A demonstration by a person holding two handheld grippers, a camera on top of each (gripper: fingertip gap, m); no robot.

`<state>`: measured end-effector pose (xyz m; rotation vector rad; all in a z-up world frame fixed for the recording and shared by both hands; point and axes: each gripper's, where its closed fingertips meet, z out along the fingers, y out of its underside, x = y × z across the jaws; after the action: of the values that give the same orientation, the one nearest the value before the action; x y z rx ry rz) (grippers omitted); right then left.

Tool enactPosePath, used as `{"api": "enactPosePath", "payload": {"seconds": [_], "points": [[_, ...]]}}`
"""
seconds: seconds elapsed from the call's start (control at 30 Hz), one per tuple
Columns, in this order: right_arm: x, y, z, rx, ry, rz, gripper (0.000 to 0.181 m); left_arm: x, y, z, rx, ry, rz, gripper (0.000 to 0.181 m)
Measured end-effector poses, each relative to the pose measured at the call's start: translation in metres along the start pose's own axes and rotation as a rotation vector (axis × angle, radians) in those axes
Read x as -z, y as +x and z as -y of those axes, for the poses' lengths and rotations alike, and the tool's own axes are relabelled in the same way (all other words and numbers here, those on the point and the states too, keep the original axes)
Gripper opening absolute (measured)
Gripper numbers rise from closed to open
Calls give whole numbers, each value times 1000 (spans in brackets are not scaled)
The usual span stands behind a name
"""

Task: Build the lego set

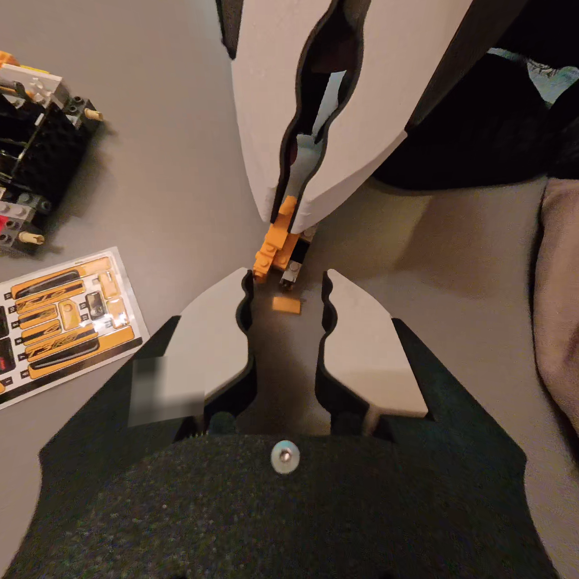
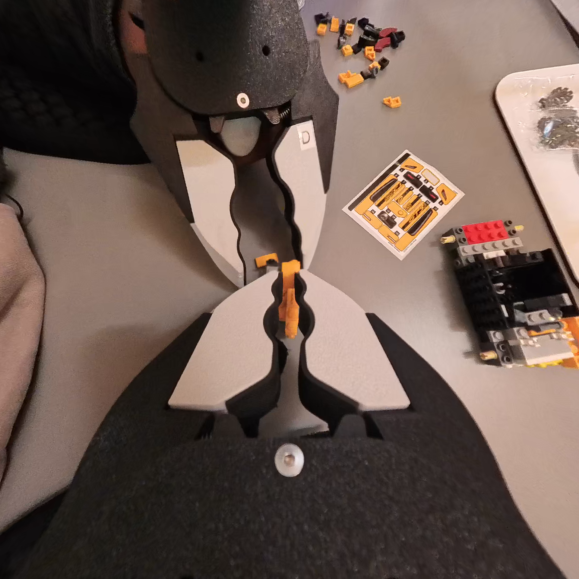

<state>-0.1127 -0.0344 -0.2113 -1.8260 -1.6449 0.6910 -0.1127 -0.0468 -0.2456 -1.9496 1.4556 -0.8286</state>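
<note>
Currently, left wrist view: left hand-held gripper (image 1: 285,275) released over small orange tile (image 1: 286,305) on surface (image 1: 175,156). Right wrist view: right hand-held gripper (image 2: 287,275) clenched on orange sub-assembly (image 2: 289,297); chassis (image 2: 513,300) part-built, sticker sheet (image 2: 402,203) unused, loose bricks (image 2: 360,44) remaining.

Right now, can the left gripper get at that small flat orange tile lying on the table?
Probably yes. The left gripper is open, and the orange tile lies flat between its fingers. The right gripper, shut on the orange sub-assembly, hangs just beyond and could crowd it.
</note>
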Motion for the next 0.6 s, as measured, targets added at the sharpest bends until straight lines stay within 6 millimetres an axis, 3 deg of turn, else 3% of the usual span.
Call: {"api": "enactPosePath", "payload": {"seconds": [0.13,0.6], "points": [[-6,0,-3,-15,-37,22,6,2,5,1,10,21,-33,37],[-10,-1,-8,-30,-139,136,6,13,-9,7,14,118,-16,31]]}}
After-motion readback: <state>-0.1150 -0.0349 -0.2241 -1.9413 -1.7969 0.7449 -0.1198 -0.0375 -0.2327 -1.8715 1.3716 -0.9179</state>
